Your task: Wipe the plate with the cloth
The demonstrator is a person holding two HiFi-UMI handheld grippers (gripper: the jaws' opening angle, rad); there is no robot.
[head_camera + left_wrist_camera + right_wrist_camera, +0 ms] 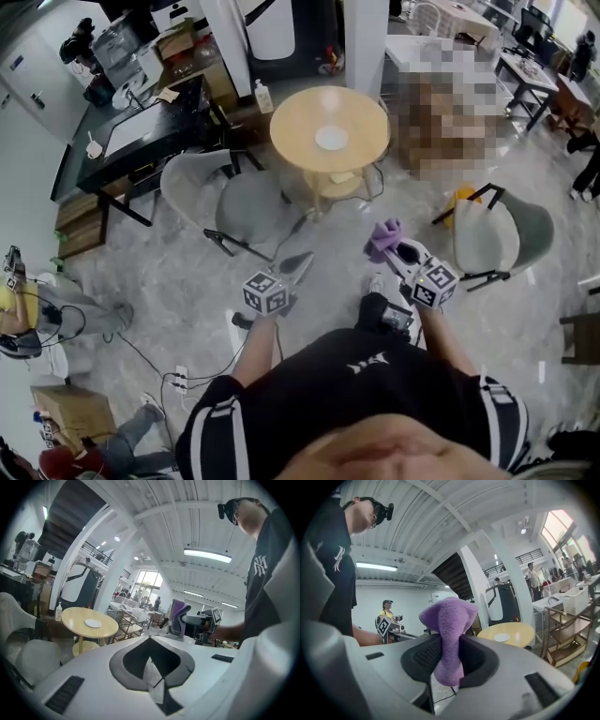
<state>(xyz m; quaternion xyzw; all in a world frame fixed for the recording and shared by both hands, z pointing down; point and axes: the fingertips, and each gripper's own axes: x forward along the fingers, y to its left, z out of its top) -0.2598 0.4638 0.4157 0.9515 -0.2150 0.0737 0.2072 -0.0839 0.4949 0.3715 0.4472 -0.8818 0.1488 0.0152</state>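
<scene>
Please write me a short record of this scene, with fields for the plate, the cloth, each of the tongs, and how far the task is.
plate: white, lies near the middle of the round table
cloth: purple, bunched, stands up out of the right tongs
right tongs: shut on the cloth
left tongs: shut, nothing between them
position: both tongs are in the air over the floor, short of the table
task: wiping not begun; the cloth does not touch the plate
</scene>
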